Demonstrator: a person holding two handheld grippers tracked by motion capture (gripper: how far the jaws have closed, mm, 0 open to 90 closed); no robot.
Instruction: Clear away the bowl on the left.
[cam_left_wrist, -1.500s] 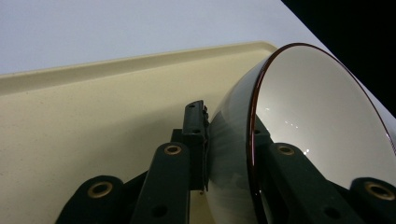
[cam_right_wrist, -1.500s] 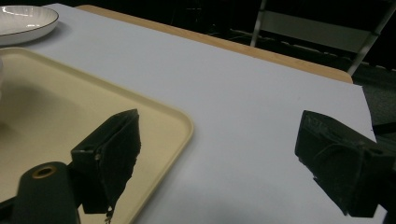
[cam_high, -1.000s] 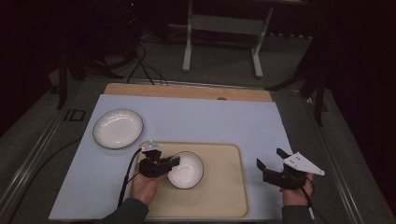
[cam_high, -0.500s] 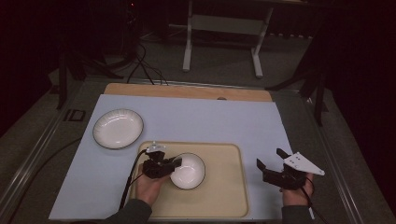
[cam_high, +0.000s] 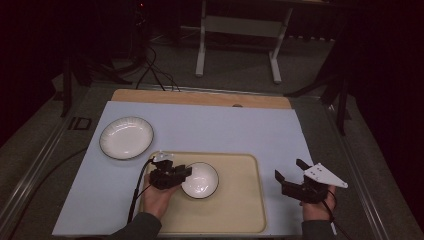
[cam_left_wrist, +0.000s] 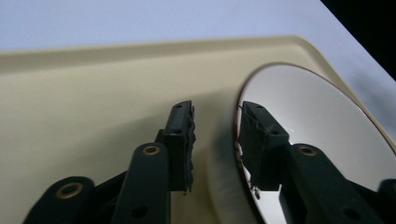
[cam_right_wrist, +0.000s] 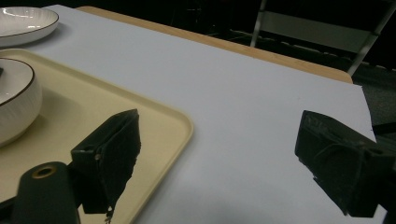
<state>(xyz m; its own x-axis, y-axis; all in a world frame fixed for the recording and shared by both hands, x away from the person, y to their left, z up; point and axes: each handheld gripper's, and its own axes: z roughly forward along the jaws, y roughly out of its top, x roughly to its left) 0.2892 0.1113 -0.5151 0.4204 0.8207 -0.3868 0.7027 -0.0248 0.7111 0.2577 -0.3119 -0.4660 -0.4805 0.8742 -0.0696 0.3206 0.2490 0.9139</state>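
A cream tray (cam_high: 240, 210) is seen lying on the near part of a pale blue sheet (cam_high: 225, 130) that covers the table, with a strip of wooden board (cam_high: 200, 98) showing along the sheet's far edge. A white bowl (cam_high: 200, 180) with a dark rim stands on the left half of the tray. A white plate (cam_high: 126, 137), also dark-rimmed, is set on the sheet beyond the tray's left corner, apart from it.

The left gripper (cam_high: 184, 173) is held low over the tray at the bowl's left side. In the left gripper view, the jaws are seen parted on either side of the bowl (cam_left_wrist: 322, 130) rim, one jaw outside the wall and the other inside; a gap is visible at the outer jaw, so the rim appears straddled rather than clamped, though contact at the inner jaw cannot be made out for certain.

The right gripper (cam_high: 290, 176) is held over the sheet just right of the tray, well apart from the bowl. Its jaws are spread wide with nothing between them, as shown in the right gripper view, where the tray's corner (cam_right_wrist: 154, 121) and the bowl (cam_right_wrist: 16, 102) are seen to the left.
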